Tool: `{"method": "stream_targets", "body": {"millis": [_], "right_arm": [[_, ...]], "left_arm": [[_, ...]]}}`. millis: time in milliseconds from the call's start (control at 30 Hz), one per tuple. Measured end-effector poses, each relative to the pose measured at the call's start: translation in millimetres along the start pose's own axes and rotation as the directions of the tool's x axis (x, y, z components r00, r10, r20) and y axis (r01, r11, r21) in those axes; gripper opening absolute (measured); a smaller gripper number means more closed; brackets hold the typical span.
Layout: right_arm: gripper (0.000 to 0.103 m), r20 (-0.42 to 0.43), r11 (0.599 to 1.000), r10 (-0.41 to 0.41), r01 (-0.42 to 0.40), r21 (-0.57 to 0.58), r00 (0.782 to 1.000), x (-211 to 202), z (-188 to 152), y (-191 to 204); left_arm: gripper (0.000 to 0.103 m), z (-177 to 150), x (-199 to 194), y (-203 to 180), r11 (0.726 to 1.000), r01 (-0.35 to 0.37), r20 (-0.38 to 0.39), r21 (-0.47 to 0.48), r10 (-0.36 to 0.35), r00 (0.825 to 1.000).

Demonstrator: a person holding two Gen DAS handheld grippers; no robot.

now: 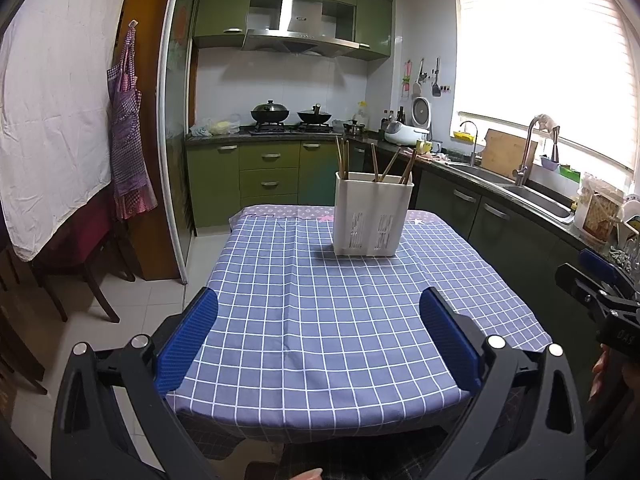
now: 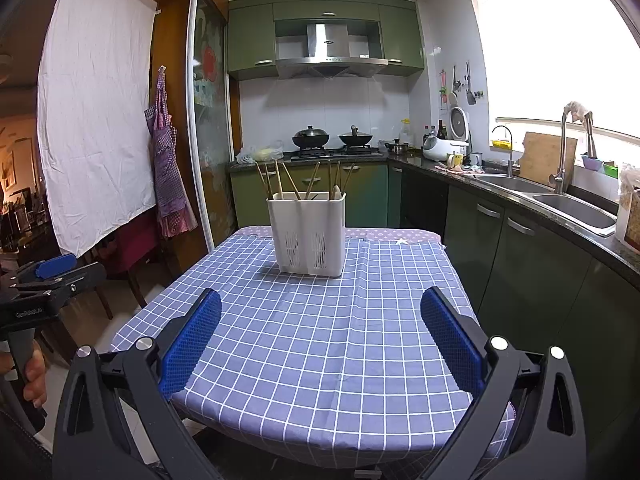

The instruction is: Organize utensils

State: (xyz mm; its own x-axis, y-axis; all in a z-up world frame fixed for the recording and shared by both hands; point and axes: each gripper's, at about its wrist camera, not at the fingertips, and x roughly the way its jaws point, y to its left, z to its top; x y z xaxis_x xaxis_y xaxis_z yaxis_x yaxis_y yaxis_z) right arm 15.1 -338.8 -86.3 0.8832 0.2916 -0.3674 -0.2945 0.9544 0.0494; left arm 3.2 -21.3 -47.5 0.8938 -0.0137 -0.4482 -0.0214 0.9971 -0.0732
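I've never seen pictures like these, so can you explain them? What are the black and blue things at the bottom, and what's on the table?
Those are two claws that a person holds, one in each hand. Each claw carries a camera looking forward between its two blue fingers. One picture comes from the left claw, the other from the right claw. Both are open and hold nothing. They hover over a table with a blue checked tablecloth. On it stands a white utensil holder with chopsticks sticking up out of it. Behind is a kitchen with green cabinets, pots on the stove and a sink.
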Motion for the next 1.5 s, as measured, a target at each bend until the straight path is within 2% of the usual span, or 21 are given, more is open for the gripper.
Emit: {"method": "stream_targets", "body": {"millis": [500,933,1500], "right_arm": [[0.098,-0.008,1.0,0.004,-0.004,-0.002,1.0,2.9,-1.2,-0.5],[0.098,-0.012,1.0,0.003,-0.003,-0.004,1.0,4.8,-2.2,-0.5],[0.098,-0.012,1.0,0.004,-0.004,-0.006,1.0,5.8,-3.3,0.0]], "left_arm": [[0.096,-0.9,-0.2,0.7,1.0,0.002,-0.004,-0.002,-0.002,1.0],[0.096,-2.0,0.6,-7.1,0.999,0.034,-0.021,0.021,-0.034,0.999],[0.096,1.5,0.4,-4.6,1.0,0.014,-0.017,0.01,-0.013,1.0]]}}
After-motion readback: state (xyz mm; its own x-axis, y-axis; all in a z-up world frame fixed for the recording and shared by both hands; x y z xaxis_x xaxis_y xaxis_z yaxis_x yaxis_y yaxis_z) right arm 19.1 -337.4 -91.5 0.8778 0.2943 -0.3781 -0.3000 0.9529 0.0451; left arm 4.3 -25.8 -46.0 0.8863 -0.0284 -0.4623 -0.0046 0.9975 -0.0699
